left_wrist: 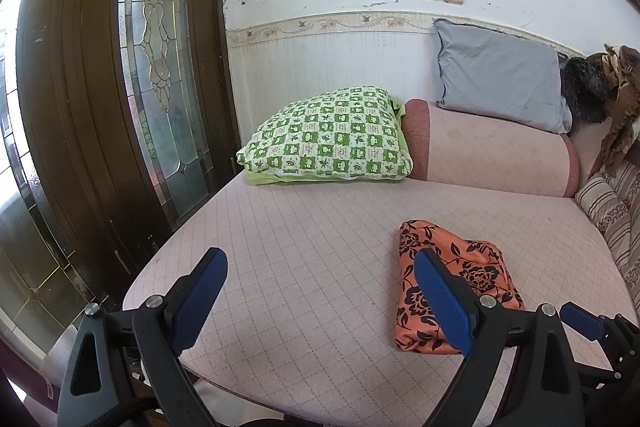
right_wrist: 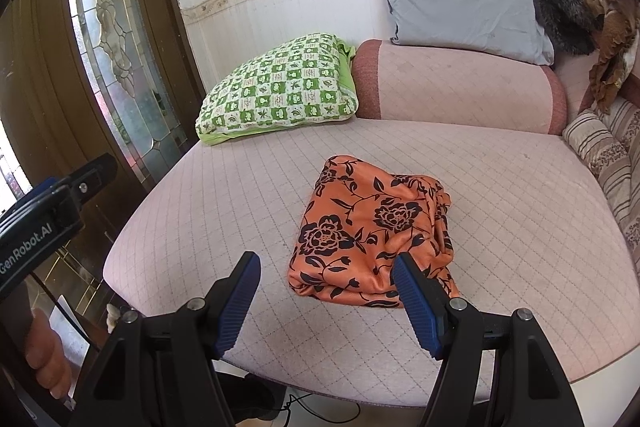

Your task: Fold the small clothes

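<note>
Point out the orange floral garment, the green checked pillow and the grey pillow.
orange floral garment (right_wrist: 372,227): right wrist view, middle of its top surface.
green checked pillow (right_wrist: 280,91): right wrist view, centre of its patterned face.
grey pillow (left_wrist: 500,75): left wrist view, centre of its front.

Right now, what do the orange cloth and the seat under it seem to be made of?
The orange cloth looks like thin satin-like fabric: it has a soft sheen and loose folds. The pink seat looks like matte quilted upholstery, with stitched diamond lines.
</note>
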`<state>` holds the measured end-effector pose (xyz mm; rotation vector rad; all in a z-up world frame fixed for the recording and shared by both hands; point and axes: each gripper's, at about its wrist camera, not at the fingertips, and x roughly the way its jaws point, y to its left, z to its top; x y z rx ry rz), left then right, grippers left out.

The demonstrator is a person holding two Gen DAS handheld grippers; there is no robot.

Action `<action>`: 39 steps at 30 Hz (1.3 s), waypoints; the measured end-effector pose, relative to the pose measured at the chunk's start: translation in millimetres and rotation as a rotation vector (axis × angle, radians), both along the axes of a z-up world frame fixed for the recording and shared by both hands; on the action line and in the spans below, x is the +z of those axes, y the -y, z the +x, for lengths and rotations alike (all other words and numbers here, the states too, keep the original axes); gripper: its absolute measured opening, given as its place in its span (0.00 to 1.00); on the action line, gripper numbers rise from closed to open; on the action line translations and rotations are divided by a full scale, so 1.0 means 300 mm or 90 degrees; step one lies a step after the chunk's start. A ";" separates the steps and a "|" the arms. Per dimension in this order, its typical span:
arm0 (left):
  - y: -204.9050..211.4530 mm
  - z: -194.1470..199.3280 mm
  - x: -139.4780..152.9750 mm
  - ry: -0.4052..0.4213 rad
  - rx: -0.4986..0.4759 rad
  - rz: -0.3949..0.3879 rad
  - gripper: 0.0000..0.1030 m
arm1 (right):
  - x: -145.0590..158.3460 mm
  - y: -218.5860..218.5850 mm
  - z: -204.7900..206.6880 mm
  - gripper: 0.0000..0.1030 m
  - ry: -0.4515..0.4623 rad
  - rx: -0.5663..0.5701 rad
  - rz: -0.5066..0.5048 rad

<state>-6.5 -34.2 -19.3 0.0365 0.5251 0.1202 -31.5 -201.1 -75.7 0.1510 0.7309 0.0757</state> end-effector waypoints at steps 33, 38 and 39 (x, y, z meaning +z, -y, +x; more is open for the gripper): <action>-0.056 -0.009 -0.002 0.007 0.006 -0.030 0.92 | 0.029 -0.086 0.026 0.70 0.004 0.006 -0.026; -0.070 -0.009 -0.003 0.008 0.008 -0.036 0.92 | 0.038 -0.102 0.024 0.70 0.007 0.007 -0.031; -0.072 -0.009 -0.003 0.009 0.008 -0.037 0.92 | 0.038 -0.105 0.024 0.70 0.007 0.008 -0.032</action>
